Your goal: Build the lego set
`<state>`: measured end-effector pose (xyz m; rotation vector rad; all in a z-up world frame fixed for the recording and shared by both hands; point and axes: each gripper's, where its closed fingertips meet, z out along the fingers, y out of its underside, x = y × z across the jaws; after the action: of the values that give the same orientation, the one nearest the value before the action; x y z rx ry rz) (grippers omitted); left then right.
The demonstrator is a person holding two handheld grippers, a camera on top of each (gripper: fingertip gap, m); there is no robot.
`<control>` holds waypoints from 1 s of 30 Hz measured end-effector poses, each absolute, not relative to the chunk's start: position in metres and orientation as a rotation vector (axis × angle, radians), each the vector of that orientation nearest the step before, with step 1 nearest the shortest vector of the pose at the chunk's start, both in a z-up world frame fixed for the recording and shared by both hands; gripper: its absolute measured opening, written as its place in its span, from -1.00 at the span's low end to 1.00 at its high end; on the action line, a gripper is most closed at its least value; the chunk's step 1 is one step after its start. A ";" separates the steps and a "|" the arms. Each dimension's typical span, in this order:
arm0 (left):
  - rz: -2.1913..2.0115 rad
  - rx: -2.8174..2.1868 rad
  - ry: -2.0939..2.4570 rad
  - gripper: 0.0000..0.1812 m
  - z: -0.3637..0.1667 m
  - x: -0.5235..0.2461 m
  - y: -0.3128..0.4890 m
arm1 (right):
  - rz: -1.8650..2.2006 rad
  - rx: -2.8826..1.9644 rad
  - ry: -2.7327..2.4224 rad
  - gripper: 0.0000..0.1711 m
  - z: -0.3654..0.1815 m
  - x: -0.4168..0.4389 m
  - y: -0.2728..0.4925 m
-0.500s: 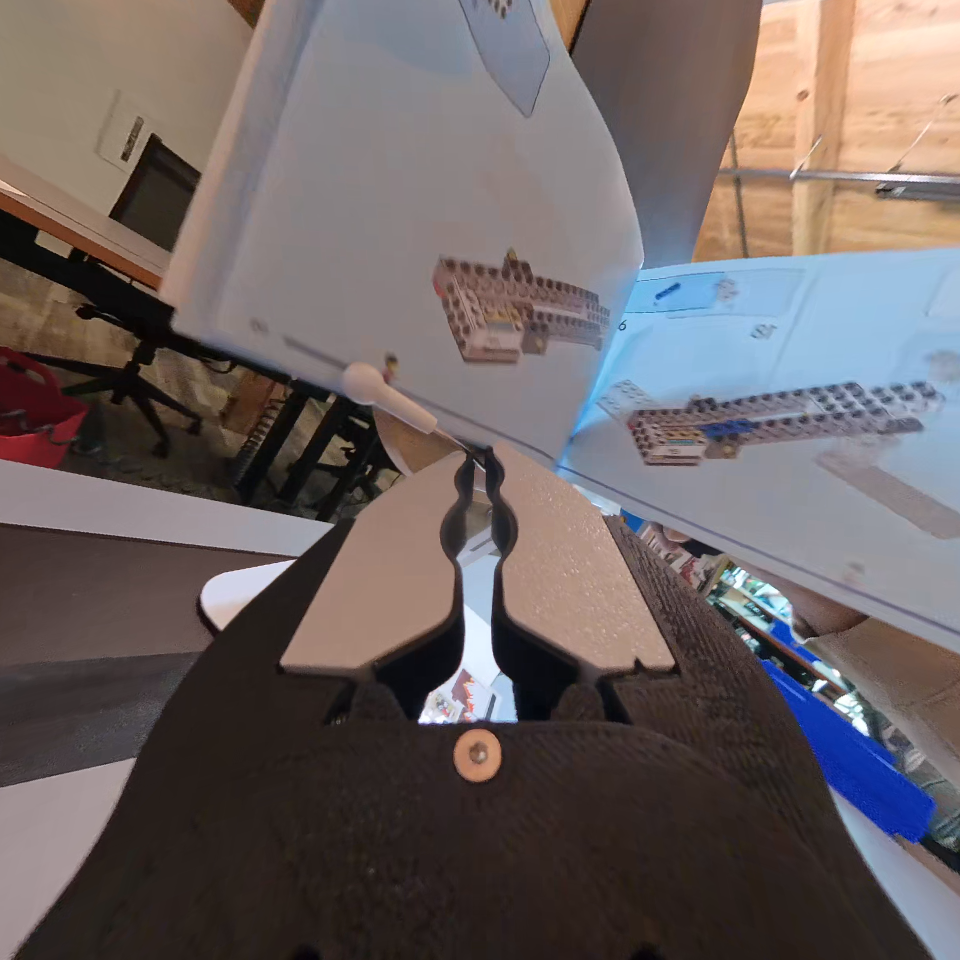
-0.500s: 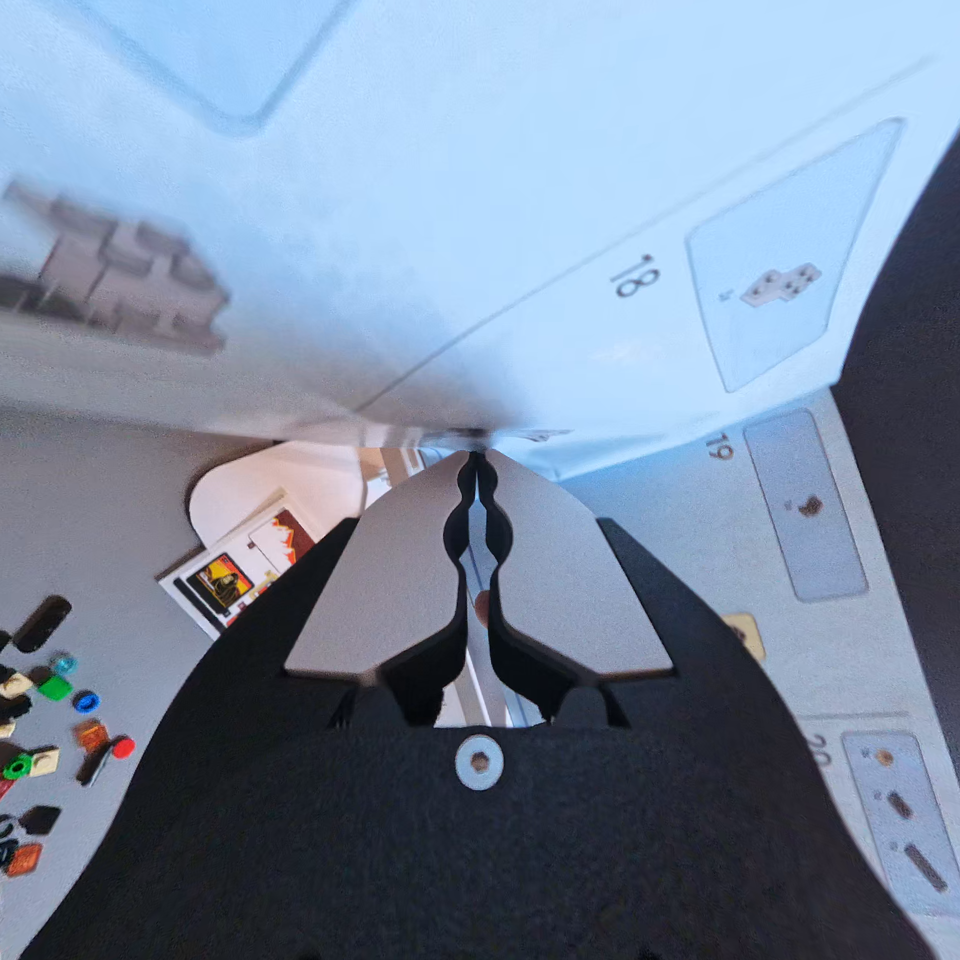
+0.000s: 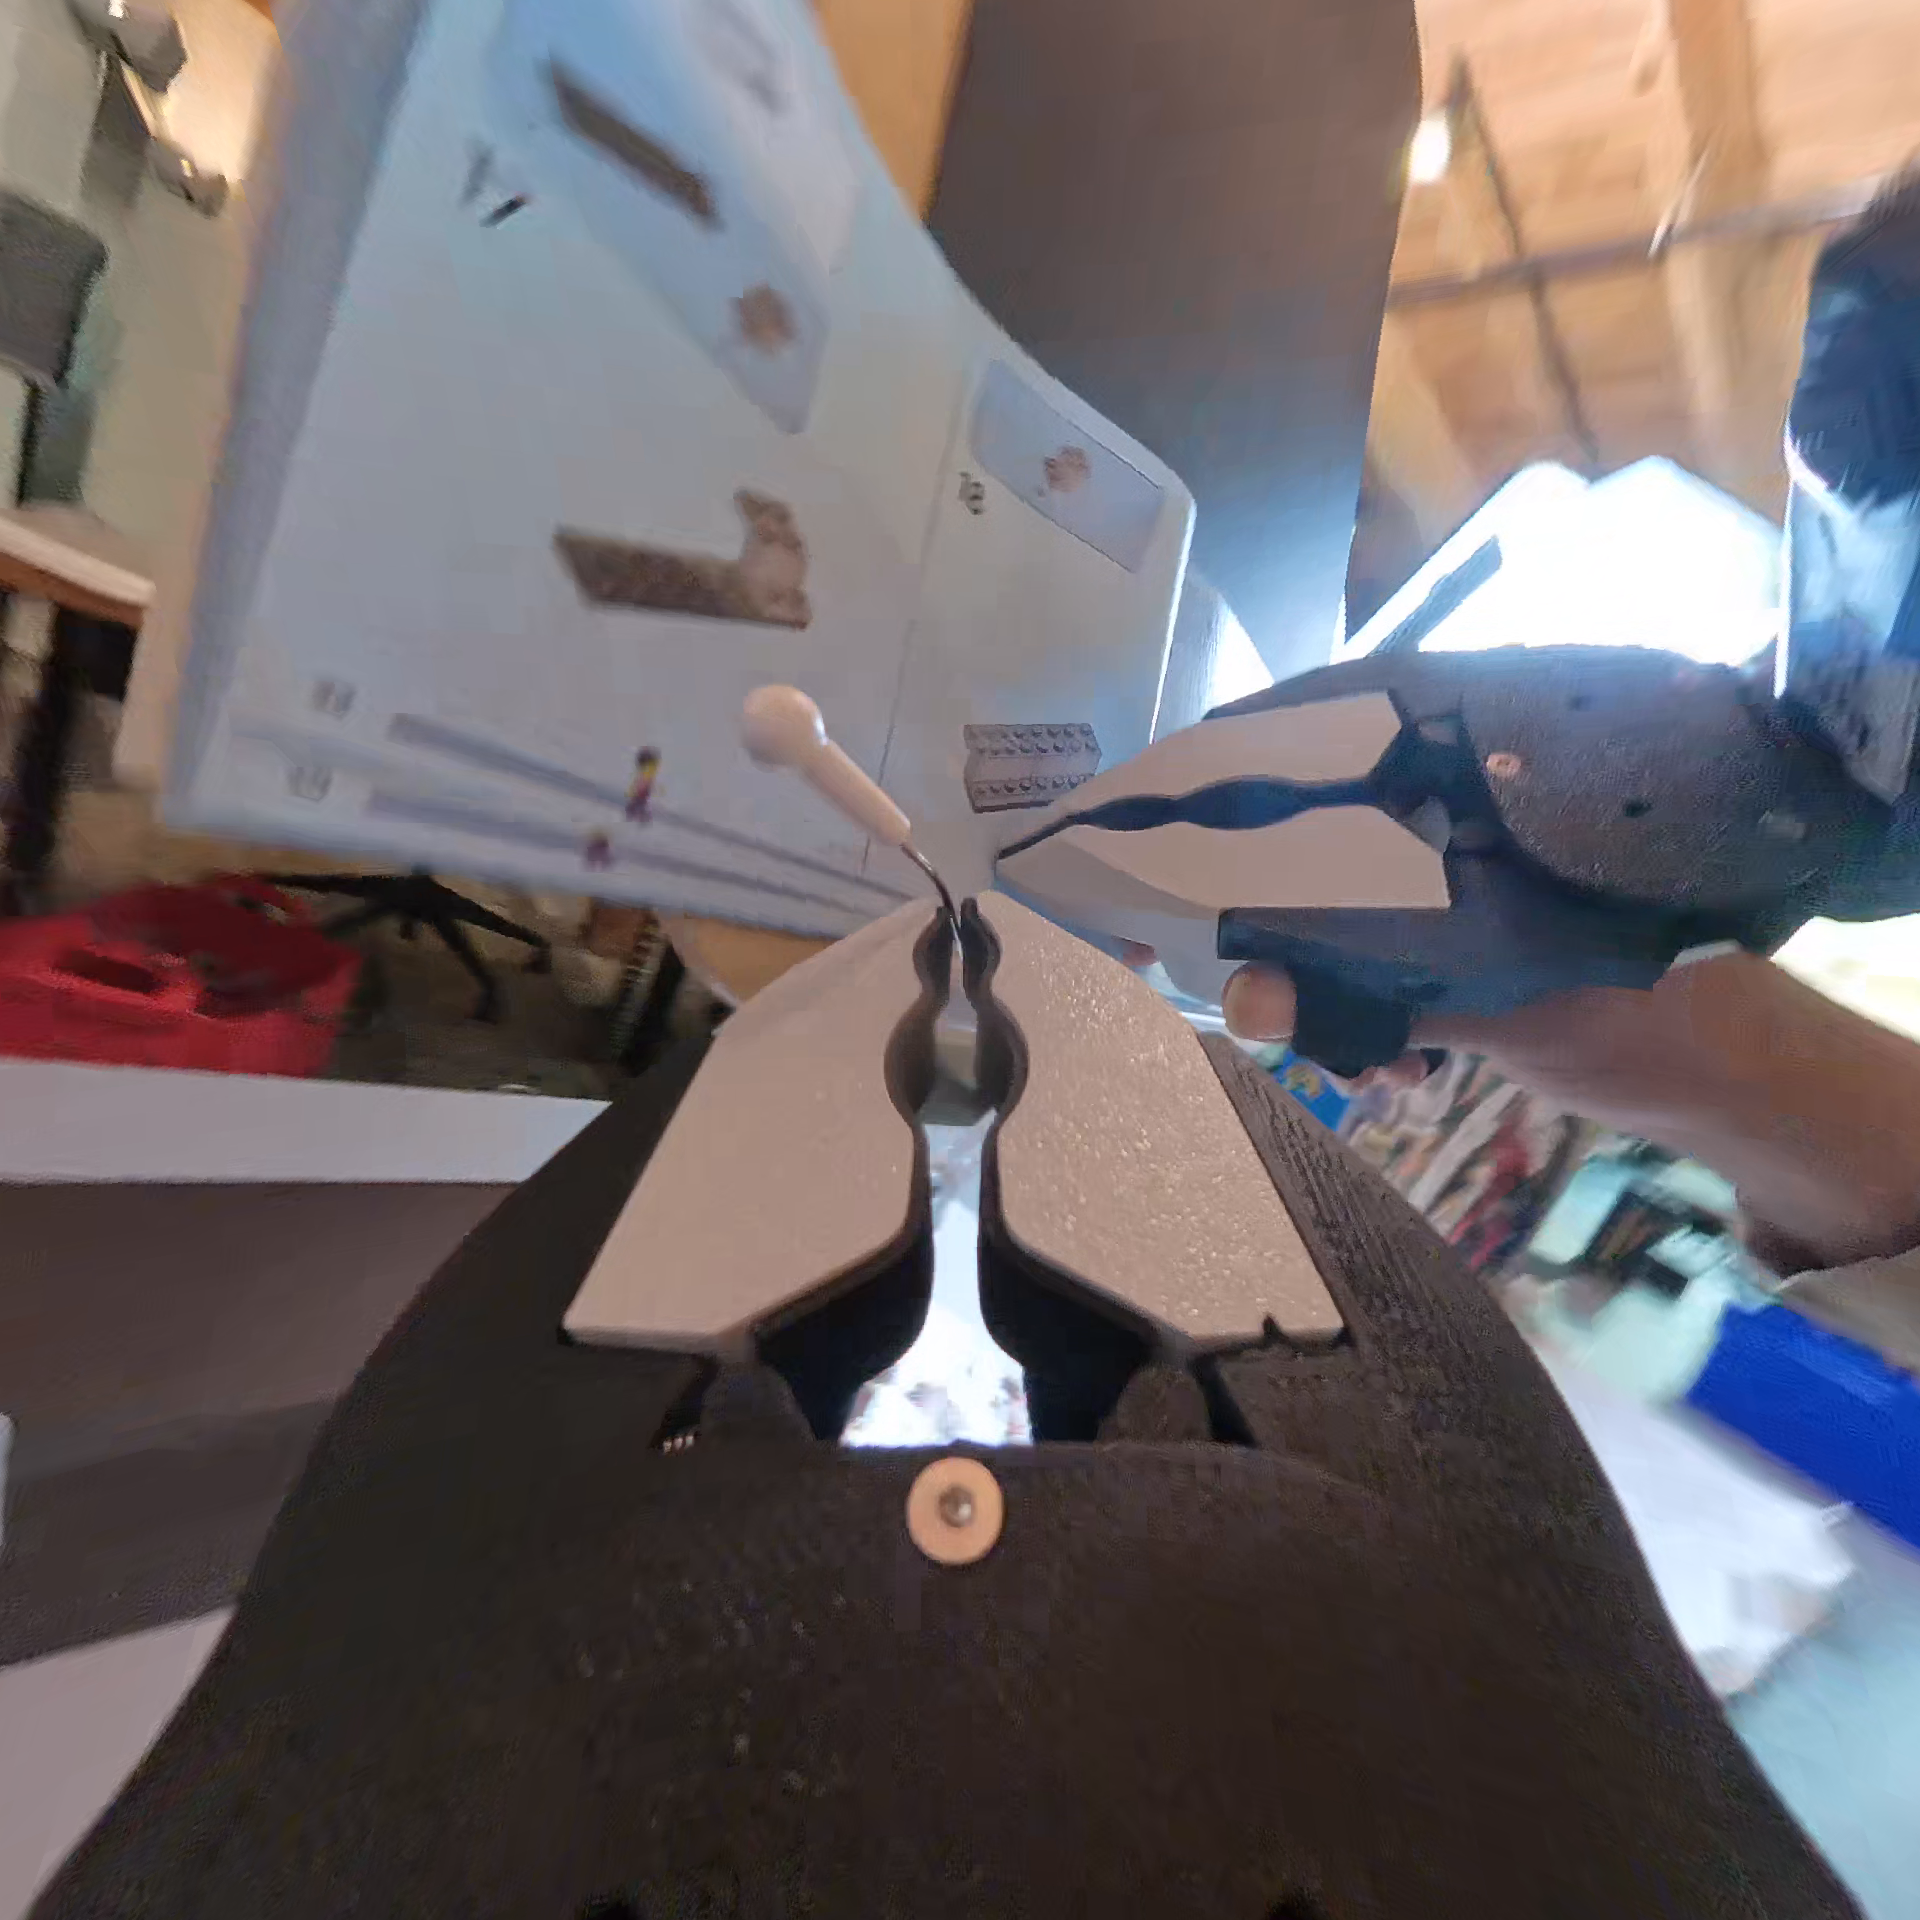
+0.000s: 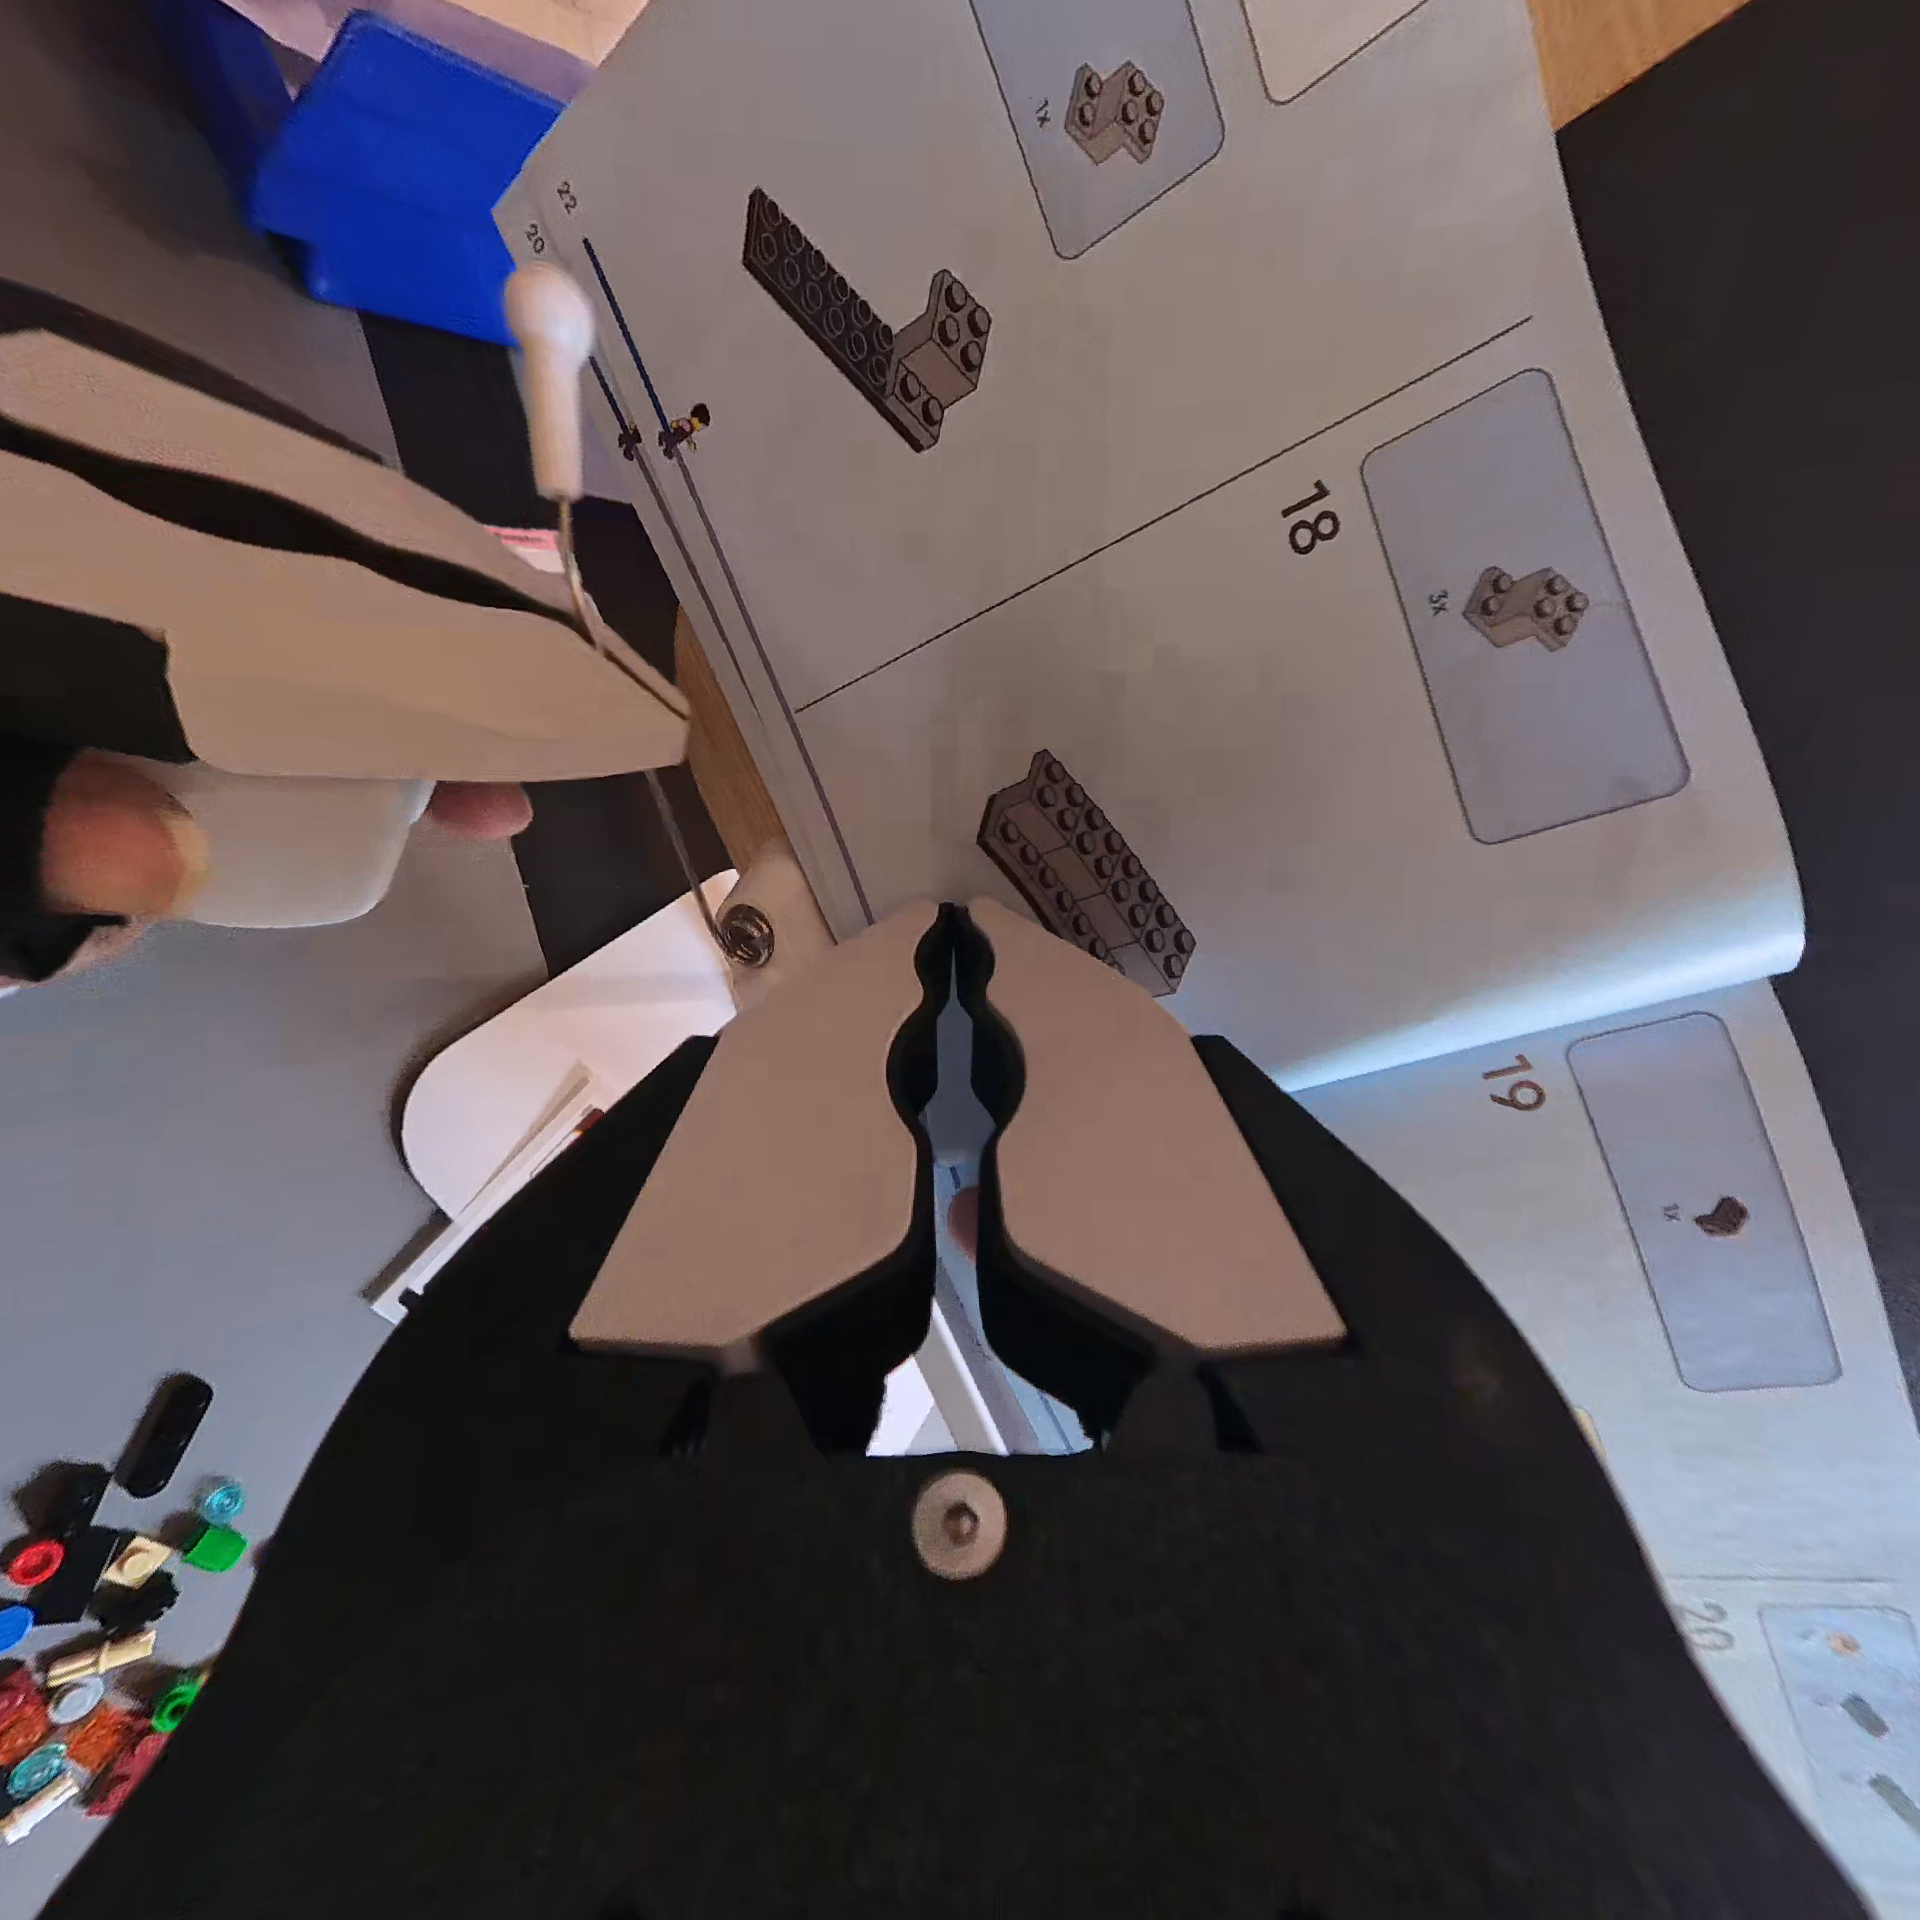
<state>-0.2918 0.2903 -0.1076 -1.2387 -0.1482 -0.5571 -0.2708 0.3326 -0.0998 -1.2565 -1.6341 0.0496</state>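
The instruction booklet (image 4: pixel 1195 540) stands open on a wooden stand (image 4: pixel 727 790), and one page (image 3: pixel 623 436) is lifted and curved. My right gripper (image 4: pixel 951 914) is shut on the lower edge of that page; it also shows in the left wrist view (image 3: pixel 1006 854), coming in from the right. My left gripper (image 3: pixel 958 912) is shut on the thin wire page-holder arm with a white tip (image 3: pixel 784 719). In the right wrist view the left gripper (image 4: pixel 673 717) pinches that wire (image 4: pixel 569 566) above its pivot screw (image 4: pixel 746 932).
Loose small lego pieces (image 4: pixel 94 1621) lie on the grey table at the lower left. A blue bin (image 4: pixel 395 177) stands behind the stand. The white base of the stand (image 4: pixel 540 1081) lies under my right gripper. A red container (image 3: pixel 177 987) is on the floor beyond. Tip to tip, the grippers are about 5 cm apart.
The held page has swung over, so a different spread faces the left camera. My right gripper has come into the left wrist view. My left gripper keeps its hold on the wire.
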 end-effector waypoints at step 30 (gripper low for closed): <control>0.787 -1.514 0.905 -0.98 -0.098 -0.237 0.333 | 0.358 -1.398 -1.395 -1.00 -0.098 -0.233 0.344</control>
<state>-0.2367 0.3330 -0.0983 -1.5139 0.9048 0.7870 -0.2331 0.3442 -0.0984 -1.3984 -1.3950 0.3579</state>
